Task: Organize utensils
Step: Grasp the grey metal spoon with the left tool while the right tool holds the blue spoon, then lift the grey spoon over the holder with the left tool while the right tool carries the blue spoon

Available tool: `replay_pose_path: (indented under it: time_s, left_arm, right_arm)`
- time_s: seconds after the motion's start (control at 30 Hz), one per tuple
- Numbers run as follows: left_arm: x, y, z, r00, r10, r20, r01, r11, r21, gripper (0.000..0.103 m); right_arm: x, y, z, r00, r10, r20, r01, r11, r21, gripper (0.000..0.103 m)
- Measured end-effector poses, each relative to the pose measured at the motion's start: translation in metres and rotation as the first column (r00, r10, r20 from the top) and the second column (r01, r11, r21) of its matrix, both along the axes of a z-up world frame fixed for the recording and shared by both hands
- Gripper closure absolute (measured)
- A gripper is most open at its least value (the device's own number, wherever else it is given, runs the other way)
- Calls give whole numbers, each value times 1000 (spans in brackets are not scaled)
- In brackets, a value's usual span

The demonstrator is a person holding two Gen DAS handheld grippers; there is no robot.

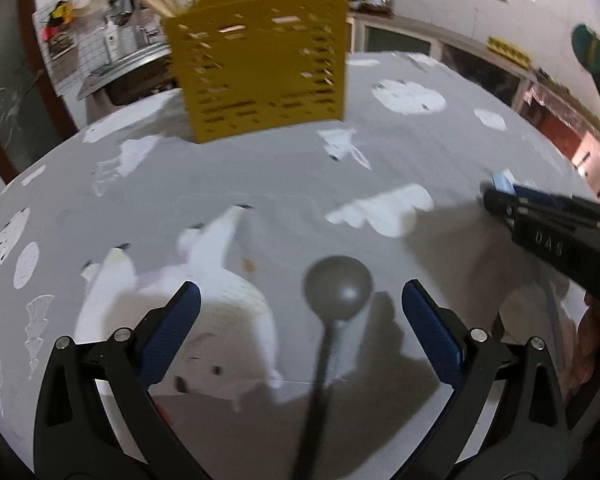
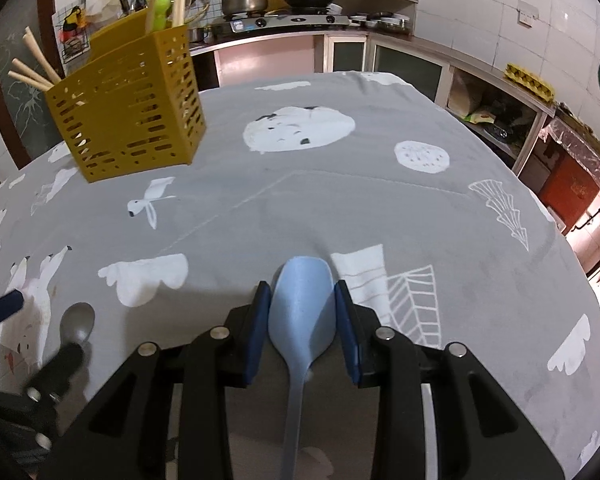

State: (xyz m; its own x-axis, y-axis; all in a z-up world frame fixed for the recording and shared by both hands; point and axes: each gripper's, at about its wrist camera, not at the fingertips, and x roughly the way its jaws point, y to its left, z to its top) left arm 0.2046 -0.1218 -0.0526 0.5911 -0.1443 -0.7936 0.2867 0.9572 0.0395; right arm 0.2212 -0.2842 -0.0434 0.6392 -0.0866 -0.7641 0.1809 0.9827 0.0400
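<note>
A grey metal spoon (image 1: 337, 288) lies on the grey tablecloth, bowl away from me, between the wide-apart fingers of my open left gripper (image 1: 300, 296); it also shows in the right wrist view (image 2: 77, 322). My right gripper (image 2: 302, 298) is shut on the bowl of a light blue plastic spoon (image 2: 302, 312) resting on the cloth; this gripper shows at the right of the left wrist view (image 1: 500, 192). A yellow slotted utensil holder (image 1: 260, 64) with wooden handles stands at the table's far side, also seen in the right wrist view (image 2: 128, 108).
The round table carries a grey cloth (image 2: 340, 184) with white prints. Behind it are a kitchen counter with a pot (image 2: 242, 0) and stove, shelves, and cabinets (image 2: 404, 64) at the right. A green hat (image 1: 592, 52) hangs on the right wall.
</note>
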Motion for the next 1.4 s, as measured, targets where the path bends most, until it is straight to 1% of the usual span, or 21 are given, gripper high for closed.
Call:
replay_pose_path:
  time_s: [0.03, 0.07, 0.17, 0.2, 0.23, 0.27, 0.33, 0.37, 0.43, 0.47, 0.57, 0.7, 1.0, 1.2, 1.4]
  left_arm:
    - [0, -3, -3, 1000, -13, -16, 13, 1000, 1, 13]
    - [0, -6, -5, 999, -22, -32, 22, 1000, 2, 16]
    - [1, -12, -8, 999, -33, -33, 33, 999, 8, 22]
    - [2, -12, -8, 999, -36, -38, 37, 999, 3, 26]
    - [4, -11, -7, 999, -33, -41, 33, 999, -5, 33]
    - [7, -10, -7, 999, -27, -44, 27, 1000, -8, 36]
    - [11, -9, -6, 999, -18, -49, 18, 1000, -10, 46]
    - [13, -8, -5, 999, -14, -51, 13, 1000, -8, 50]
    - [15, -7, -4, 998, -4, -55, 3, 1000, -7, 63]
    - [17, -5, -3, 998, 4, -57, -5, 1000, -10, 68]
    - [22, 0, -3, 998, 11, -68, -13, 999, -35, 68]
    - [26, 2, -2, 998, 16, -66, -19, 999, -38, 68]
    - [37, 12, 2, 997, 56, -51, -59, 997, -52, 68]
    - [46, 27, 17, 996, 83, -11, -84, 994, -73, 68]
    - [57, 45, 41, 993, 103, 50, -97, 989, -108, 68]
  right_arm:
    - [-1, -1, 0, 1000, -3, 1, 3, 1000, 5, 70]
    - [-1, -2, -1, 1000, -4, 1, 4, 1000, 8, 70]
    - [-2, -2, -1, 1000, -4, 3, 4, 1000, 8, 70]
    - [-2, -2, -2, 1000, -3, 3, 3, 1000, 7, 70]
    - [-2, -2, -1, 1000, -3, 4, 3, 1000, 7, 70]
    - [-2, -2, -1, 1000, -3, 3, 3, 1000, 8, 70]
    - [-2, -1, -2, 1000, -2, 4, 2, 1000, 8, 70]
    - [-2, 0, -1, 1000, -1, 4, 1, 1000, 6, 70]
    - [-2, 2, -1, 1000, 0, 4, 0, 1000, 1, 70]
    - [-2, 2, -1, 1000, 1, 4, -1, 1000, 0, 70]
    - [-2, 3, -1, 1000, 0, 1, 0, 1000, -4, 70]
    - [-1, 4, -1, 1000, -1, -2, 1, 1000, -2, 70]
    - [3, 18, 3, 999, 36, 0, -36, 999, 3, 70]
    - [10, 28, 12, 998, 59, 21, -59, 998, 11, 70]
    - [19, 38, 28, 995, 81, 64, -83, 996, 20, 70]
